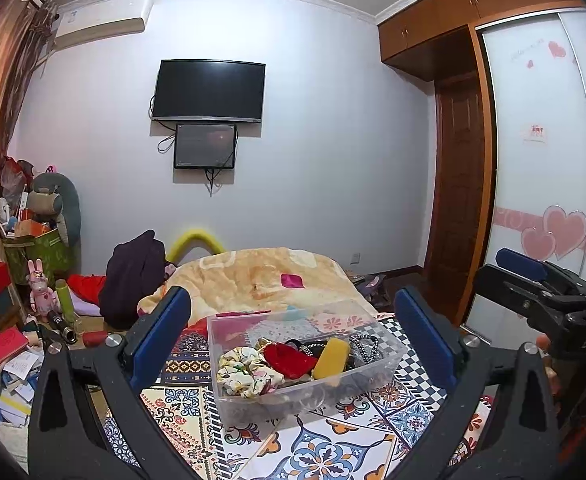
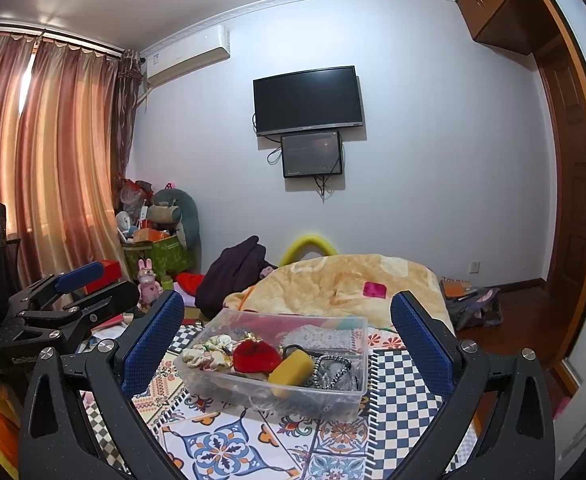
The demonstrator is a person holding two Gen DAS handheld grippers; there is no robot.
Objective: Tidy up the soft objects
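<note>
A clear plastic bin (image 1: pixel 229 390) (image 2: pixel 333 398) sits on a patterned cloth on the bed. In it lie a floral scrunchie (image 1: pixel 241 368) (image 2: pixel 207 354), a red scrunchie (image 1: pixel 287 358) (image 2: pixel 253 356), a yellow sponge (image 1: pixel 332 358) (image 2: pixel 291 368) and a black beaded band (image 1: pixel 363 346) (image 2: pixel 333 368). My left gripper (image 1: pixel 293 332) is open and empty, held just short of the bin. My right gripper (image 2: pixel 287 332) is open and empty, also just short of the bin. Each gripper shows at the side of the other's view.
A beige blanket (image 1: pixel 253 276) (image 2: pixel 333 280) with a pink cloth (image 1: pixel 291 281) (image 2: pixel 375 290) covers the far bed. A dark garment (image 1: pixel 133 276) lies at its left. Floor clutter and a plush toy (image 1: pixel 53 204) stand left; a wardrobe (image 1: pixel 533 160) stands right.
</note>
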